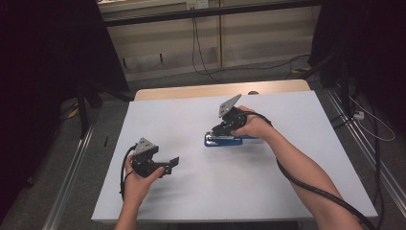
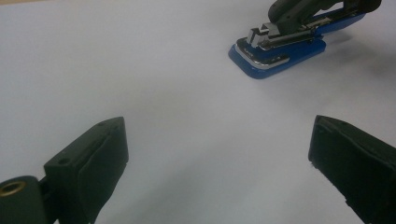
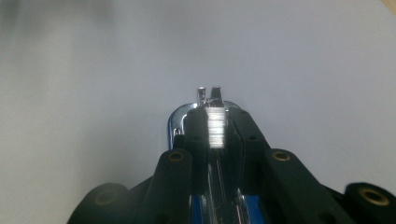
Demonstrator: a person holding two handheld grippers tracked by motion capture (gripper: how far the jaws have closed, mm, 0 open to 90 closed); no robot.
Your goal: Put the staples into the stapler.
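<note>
Dark curtains flanked a pale back wall, with cables trailing across a grey floor. A white surface [image 1: 191, 191] took up the middle of the high view, a strip of bare wood showing along its far edge.

Right of centre on it lay a blue stapler [image 2: 275, 49], flat on its base. Its base was bright blue plastic with a rounded front end; a chromed metal plate ran along the top of the base, and the staple channel above it was chromed too. Seen from the right gripper view, a row of silvery staples glinted in the open channel, with blue showing low down on either side.

The right gripper [image 1: 224, 128] sat over the stapler's top, its jaws closed narrowly on the stapler's upper arm, one pad on each side.

The left gripper [image 1: 165, 165] hovered well apart, near the front left of the surface, its jaws spread wide with nothing between them.
</note>
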